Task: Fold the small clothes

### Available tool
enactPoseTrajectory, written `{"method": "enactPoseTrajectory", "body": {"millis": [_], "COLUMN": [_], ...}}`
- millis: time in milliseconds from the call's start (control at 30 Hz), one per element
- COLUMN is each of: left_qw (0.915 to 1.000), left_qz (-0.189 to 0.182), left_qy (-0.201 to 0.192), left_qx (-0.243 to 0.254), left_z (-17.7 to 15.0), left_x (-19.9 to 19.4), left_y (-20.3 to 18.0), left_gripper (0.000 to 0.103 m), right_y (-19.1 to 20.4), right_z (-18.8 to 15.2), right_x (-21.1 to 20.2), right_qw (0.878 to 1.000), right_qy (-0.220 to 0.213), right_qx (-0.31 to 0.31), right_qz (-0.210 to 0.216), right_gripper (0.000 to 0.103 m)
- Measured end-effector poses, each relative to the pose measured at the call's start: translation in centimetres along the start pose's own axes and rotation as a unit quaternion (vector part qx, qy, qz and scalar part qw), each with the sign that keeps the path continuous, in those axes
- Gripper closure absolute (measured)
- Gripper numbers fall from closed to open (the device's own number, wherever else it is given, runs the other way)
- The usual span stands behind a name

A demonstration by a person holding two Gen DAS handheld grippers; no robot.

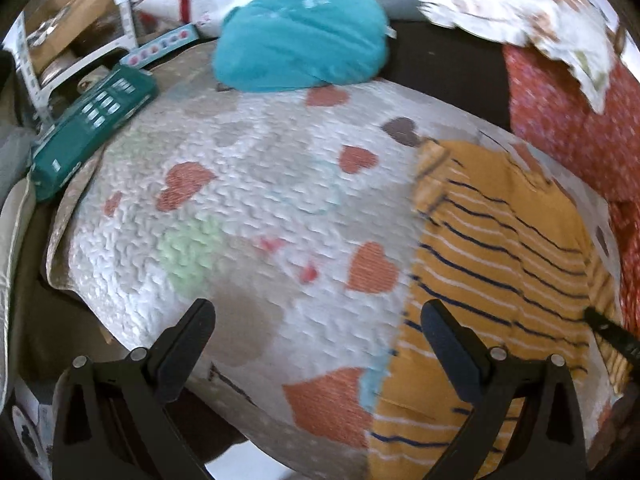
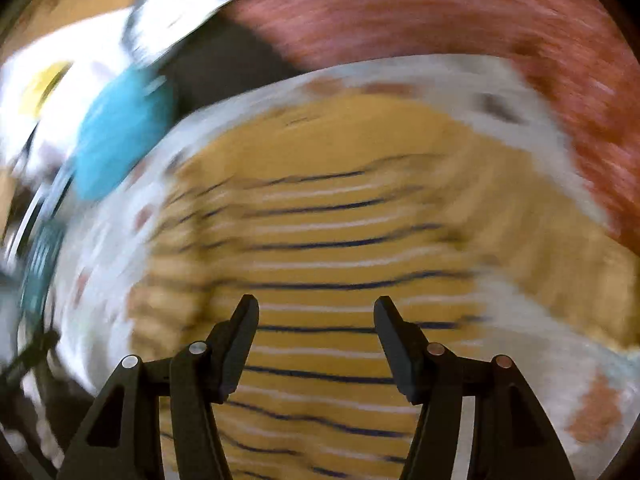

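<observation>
A mustard-yellow garment with thin navy and white stripes lies flat on a white quilt with hearts. In the left wrist view it fills the right side. My left gripper hovers open above the quilt at the garment's left edge, with nothing between its fingers. The right wrist view is smeared by motion. There the striped garment spreads under my right gripper, whose jaws stand apart and empty above the cloth. A dark tip of the other tool pokes in at the right edge of the left wrist view.
A bundled turquoise cloth lies at the quilt's far edge. A teal box sits at the far left beside shelving. A red dotted cushion and a floral fabric border the right side.
</observation>
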State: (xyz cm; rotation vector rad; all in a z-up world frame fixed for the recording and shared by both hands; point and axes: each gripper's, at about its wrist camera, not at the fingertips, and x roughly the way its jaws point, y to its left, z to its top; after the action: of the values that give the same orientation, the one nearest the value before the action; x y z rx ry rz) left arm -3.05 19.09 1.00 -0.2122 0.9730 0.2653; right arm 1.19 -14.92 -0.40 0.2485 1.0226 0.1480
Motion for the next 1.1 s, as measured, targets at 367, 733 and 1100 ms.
{"method": "enactPoseTrajectory", "body": {"millis": [367, 733, 1100], "left_qw": [0.9983, 0.9935, 0.9847], "left_qz": [0.025, 0.016, 0.028], "left_qy": [-0.052, -0.034, -0.055], "left_qx": [-0.001, -0.108, -0.163], "left_z": [2.0, 2.0, 1.7], "left_x": [4.9, 6.9, 5.3], "left_y": [4.6, 10.3, 13.1], "left_gripper": [0.0, 0.0, 0.0], "right_y": [18.3, 21.1, 26.8], "right_z": [-2.5, -2.5, 2.6], "right_x": [10.9, 13.7, 13.4], "right_qw": [0.984, 0.98, 0.976], "right_qy": [0.096, 0.124, 0.132], "right_qx": [-0.147, -0.157, -0.125], "right_qz": [0.036, 0.019, 0.123], "right_gripper": [0.039, 0.097, 0.098]}}
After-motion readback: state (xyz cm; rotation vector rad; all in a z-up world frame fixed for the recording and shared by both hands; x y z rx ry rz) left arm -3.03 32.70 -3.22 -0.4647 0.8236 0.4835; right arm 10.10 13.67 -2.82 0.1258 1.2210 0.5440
